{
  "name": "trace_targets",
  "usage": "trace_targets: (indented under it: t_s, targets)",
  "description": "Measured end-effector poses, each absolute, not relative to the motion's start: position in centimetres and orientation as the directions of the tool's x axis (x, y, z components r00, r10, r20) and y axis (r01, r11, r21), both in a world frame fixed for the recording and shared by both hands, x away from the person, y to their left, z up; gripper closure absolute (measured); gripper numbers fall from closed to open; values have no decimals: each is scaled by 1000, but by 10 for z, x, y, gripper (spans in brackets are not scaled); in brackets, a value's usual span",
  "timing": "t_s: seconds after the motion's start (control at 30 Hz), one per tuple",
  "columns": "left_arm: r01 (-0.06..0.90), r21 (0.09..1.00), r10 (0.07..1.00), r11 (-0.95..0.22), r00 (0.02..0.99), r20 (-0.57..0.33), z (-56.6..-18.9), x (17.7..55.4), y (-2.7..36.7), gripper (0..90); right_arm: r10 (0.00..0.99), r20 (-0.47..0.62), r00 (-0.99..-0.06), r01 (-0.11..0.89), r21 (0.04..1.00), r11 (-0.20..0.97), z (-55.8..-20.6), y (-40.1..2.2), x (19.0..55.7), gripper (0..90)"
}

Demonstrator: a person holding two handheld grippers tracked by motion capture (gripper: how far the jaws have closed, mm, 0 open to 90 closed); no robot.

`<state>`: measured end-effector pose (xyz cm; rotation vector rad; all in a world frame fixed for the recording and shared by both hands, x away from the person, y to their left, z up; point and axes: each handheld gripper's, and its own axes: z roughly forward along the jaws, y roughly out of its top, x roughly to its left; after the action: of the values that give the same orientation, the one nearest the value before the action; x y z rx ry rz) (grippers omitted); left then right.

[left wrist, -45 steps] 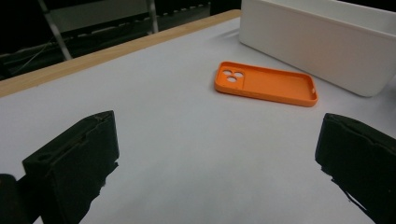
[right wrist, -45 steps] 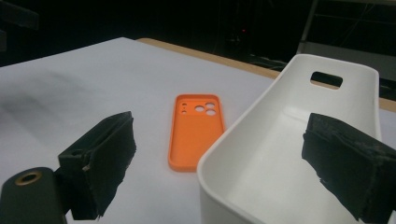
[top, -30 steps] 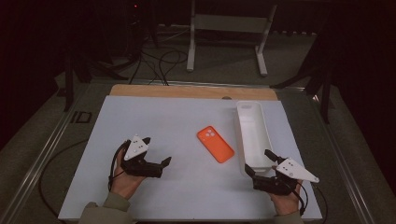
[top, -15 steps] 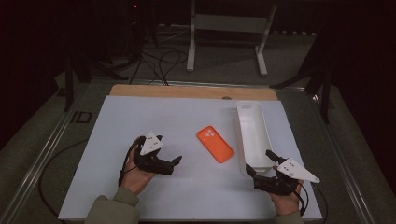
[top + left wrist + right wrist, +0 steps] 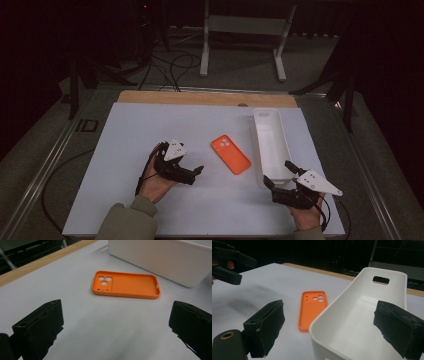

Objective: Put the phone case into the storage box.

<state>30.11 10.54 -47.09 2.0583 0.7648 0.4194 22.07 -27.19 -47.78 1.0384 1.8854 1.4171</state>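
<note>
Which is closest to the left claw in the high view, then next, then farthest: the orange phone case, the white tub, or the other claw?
1. Orange phone case, just right of the left claw.
2. White tub, beyond the case.
3. Right claw, at the tub's near end.

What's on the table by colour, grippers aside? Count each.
Orange: 1, the phone case
White: 1, the long bin
Total: 2

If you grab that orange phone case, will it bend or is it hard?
The orange phone case is an empty thin shell with low walls, so it probably flexes a little and feels very light. It lies flat, open side up, on the white table, so a push would likely slide it, not roll it.
</note>
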Motion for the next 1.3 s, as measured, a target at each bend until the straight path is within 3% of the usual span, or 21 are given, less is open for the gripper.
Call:
trace_targets:
  t_s: [0.37, 1.3]
  targets:
    - [379, 830, 651, -409, 759, -26, -469, 315, 91, 4, 840, 18, -542, 251, 957, 142, -478, -273, 221, 91]
    - [357, 803, 592, -476, 806, -7, -478, 333, 32, 4, 844, 17, -537, 248, 959, 139, -477, -274, 221, 91]
